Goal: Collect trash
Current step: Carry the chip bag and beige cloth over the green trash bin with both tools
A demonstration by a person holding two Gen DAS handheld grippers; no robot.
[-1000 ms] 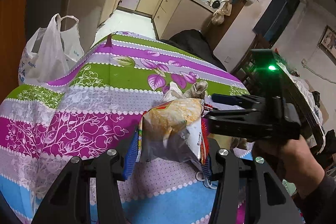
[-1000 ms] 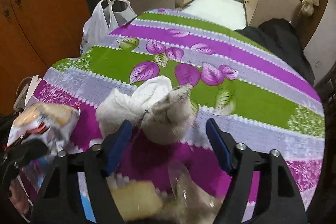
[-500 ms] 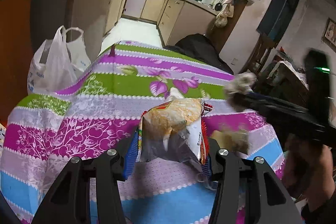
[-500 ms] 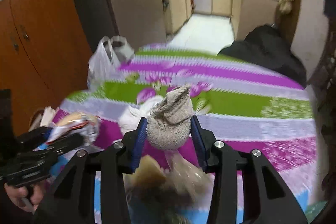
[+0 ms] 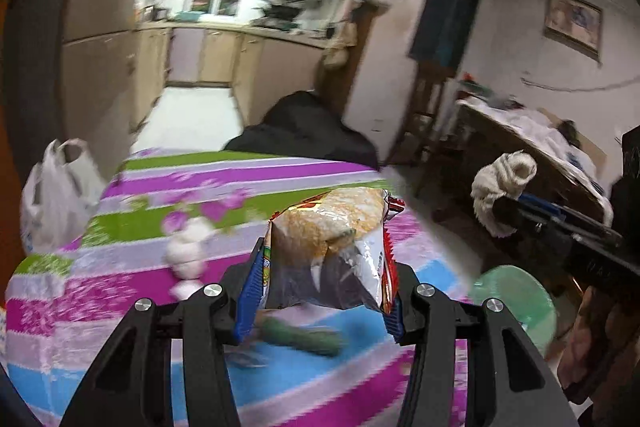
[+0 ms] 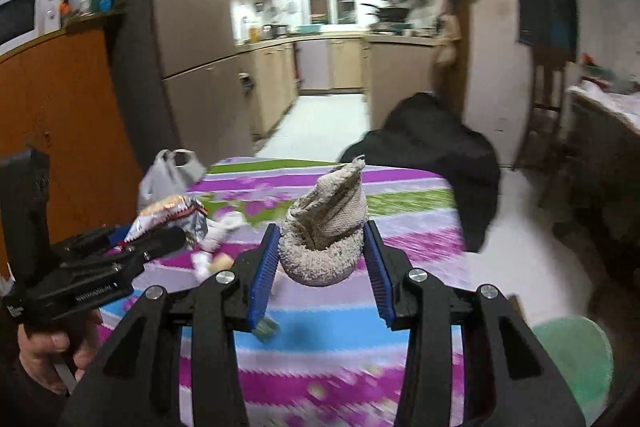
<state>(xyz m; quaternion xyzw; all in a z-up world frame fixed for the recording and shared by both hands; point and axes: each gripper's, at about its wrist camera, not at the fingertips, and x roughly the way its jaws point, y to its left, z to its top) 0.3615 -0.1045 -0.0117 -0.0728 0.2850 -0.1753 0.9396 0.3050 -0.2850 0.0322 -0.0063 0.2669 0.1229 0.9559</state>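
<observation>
Holding two pieces of trash clear of the table at once, I have both grippers loaded. My left gripper (image 5: 320,291) is pinching a crumpled snack bag (image 5: 332,247), orange and silver with a red torn edge; its blue pads (image 5: 250,303) press on the bag's two sides, and the bag stands up between them above the striped tablecloth (image 5: 120,291). My right gripper (image 6: 320,267) has a grey, dirty knitted rag (image 6: 326,231) bunched into a lump between its blue pads (image 6: 264,267); both pads bear on the rag's flanks, and its pointed end sticks upward. Those jaws have just been closing within the last moment, and the rag is what they closed on. From the left wrist view I see the right gripper off to the right with the rag at its tip, out past the table's edge over the floor, and below it a pale green round stool seat (image 5: 516,303). From the right wrist view the left gripper sits at the left, a hand (image 6: 52,355) wrapped round its handle, the snack bag at its front end. On the cloth below lie a white crumpled wad (image 5: 188,251) and a blurred green item (image 5: 304,337) near the blue stripe; I cannot tell what that one is. A white plastic bag (image 5: 56,203) stands at the table's far left edge.
</observation>
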